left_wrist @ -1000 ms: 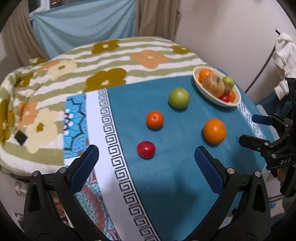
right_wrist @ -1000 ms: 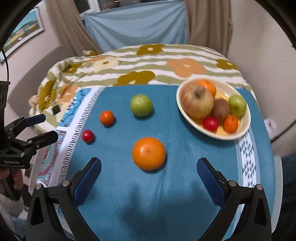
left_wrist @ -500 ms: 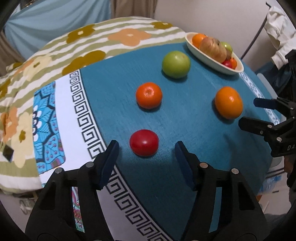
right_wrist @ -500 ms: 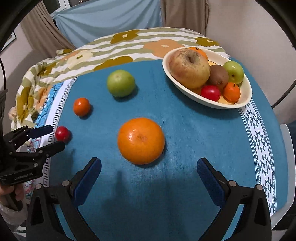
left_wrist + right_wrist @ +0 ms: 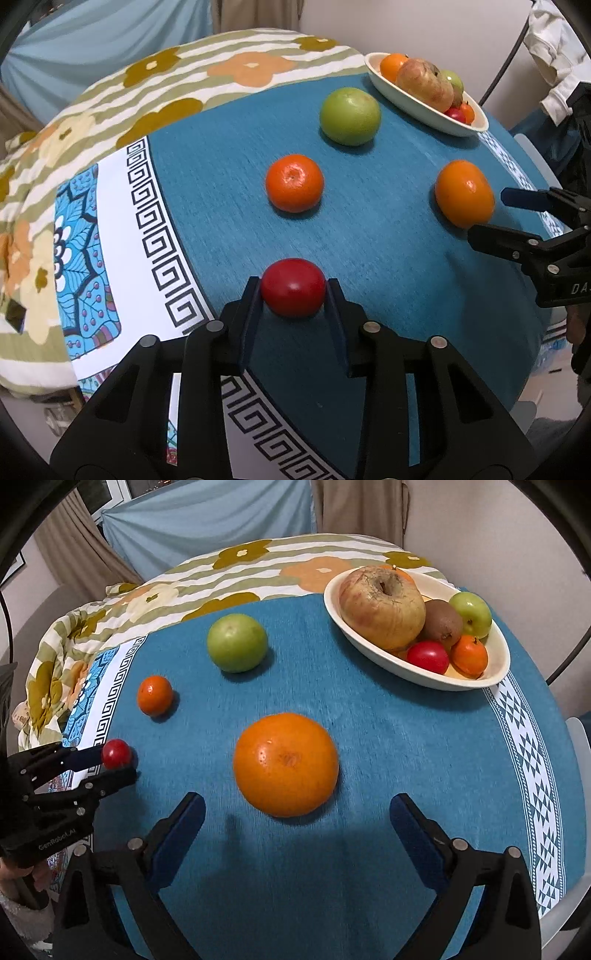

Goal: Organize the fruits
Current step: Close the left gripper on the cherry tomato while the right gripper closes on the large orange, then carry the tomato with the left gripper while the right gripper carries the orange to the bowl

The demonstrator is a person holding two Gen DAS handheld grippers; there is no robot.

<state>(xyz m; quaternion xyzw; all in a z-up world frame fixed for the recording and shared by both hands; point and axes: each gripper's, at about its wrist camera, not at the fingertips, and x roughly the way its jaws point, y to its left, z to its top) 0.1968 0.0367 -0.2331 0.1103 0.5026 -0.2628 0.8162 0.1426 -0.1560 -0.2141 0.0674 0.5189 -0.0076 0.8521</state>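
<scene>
Teal tablecloth (image 5: 369,738) over table, floral striped blanket (image 5: 258,565) at far edge. Pale blue curtain (image 5: 207,520) behind, beige drapes (image 5: 362,506), plain white wall (image 5: 480,528) right.

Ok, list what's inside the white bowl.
The bowl holds a big apple, kiwi, green fruit, red tomato and small orange. Another orange fruit is mostly hidden behind the apple.

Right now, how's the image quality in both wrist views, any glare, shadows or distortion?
Left wrist view: strong fisheye bending of the tablecloth border, dark corners, a small highlight on the red tomato. Right wrist view: same curvature, sharp focus, glare specks on the big orange, soft shadows beneath the fruit.
</scene>
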